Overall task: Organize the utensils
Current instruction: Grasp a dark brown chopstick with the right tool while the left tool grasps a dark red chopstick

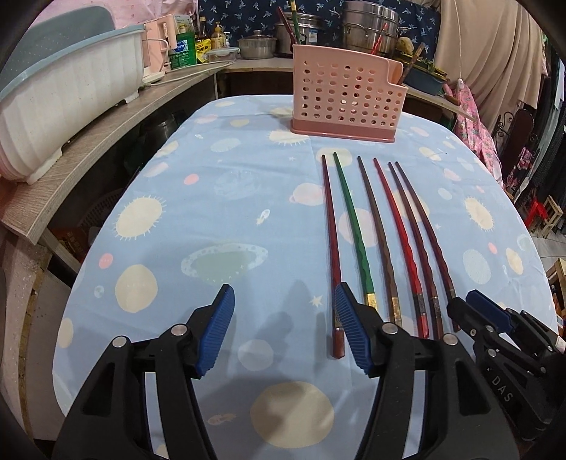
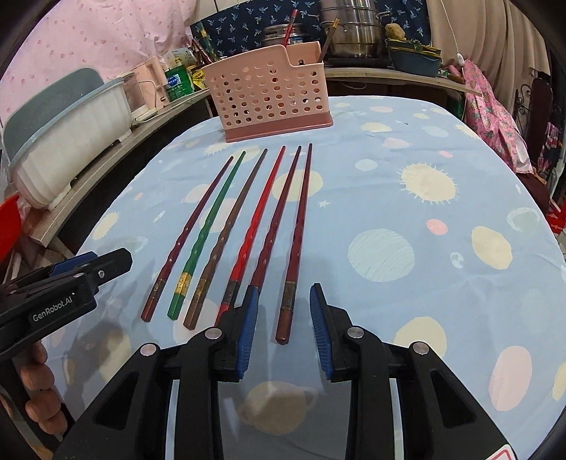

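Observation:
Several chopsticks lie side by side on the blue planet-print tablecloth: dark red, green, brown, bright red and two maroon ones. A pink perforated utensil holder stands beyond their tips, also in the right wrist view. My left gripper is open, empty, left of the chopstick handles. My right gripper is open, its jaws on either side of the rightmost maroon chopstick's handle, above it. The green one lies second from left.
A white dish rack sits on a wooden shelf to the left. Steel pots, bottles and a blue dish stand on the counter behind the holder. The table edge curves away on the right.

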A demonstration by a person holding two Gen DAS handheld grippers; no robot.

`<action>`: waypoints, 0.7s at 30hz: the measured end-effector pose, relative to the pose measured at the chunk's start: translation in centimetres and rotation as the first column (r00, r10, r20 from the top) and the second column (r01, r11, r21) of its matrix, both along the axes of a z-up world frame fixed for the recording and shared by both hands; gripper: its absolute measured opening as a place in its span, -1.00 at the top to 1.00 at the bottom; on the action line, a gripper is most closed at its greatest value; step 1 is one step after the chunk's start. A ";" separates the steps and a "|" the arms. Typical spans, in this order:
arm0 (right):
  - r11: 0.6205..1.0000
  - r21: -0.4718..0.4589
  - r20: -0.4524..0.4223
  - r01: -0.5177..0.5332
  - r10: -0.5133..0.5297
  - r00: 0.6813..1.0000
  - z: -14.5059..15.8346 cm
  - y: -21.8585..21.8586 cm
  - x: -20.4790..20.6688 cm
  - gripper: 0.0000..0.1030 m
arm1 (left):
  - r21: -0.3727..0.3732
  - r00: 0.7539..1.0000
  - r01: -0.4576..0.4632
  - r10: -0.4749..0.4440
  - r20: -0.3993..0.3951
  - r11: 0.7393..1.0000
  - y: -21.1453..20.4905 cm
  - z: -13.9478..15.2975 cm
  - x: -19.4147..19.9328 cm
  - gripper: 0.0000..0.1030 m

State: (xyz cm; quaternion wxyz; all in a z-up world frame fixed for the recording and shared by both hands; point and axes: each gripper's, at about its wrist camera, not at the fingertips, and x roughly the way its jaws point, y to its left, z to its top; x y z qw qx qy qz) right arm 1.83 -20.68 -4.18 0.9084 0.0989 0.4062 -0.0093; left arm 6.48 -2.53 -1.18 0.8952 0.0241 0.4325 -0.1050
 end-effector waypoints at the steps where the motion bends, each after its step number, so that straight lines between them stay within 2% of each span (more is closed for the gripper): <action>1: 1.000 -0.001 -0.005 -0.001 0.001 1.000 -0.1 0.1 0.0 0.54 | -0.002 1.000 0.002 -0.002 -0.003 1.000 -0.1 -0.1 -0.1 -0.10; 4: 1.000 -0.001 -0.018 -0.002 0.002 1.000 -0.4 0.2 0.0 0.67 | -0.004 1.000 0.014 -0.014 -0.013 1.000 -0.4 -0.4 -0.4 -0.11; 14: 1.000 -0.014 -0.022 0.017 -0.018 1.000 -0.6 0.1 -0.1 0.83 | 0.010 0.998 0.038 -0.037 -0.042 0.999 -1.3 -1.8 -0.8 -0.12; 21: 1.000 -0.018 -0.021 0.018 -0.018 1.000 -0.6 0.1 -0.1 0.84 | 0.027 0.998 0.028 -0.026 -0.062 0.999 -1.3 -3.0 -0.7 -0.12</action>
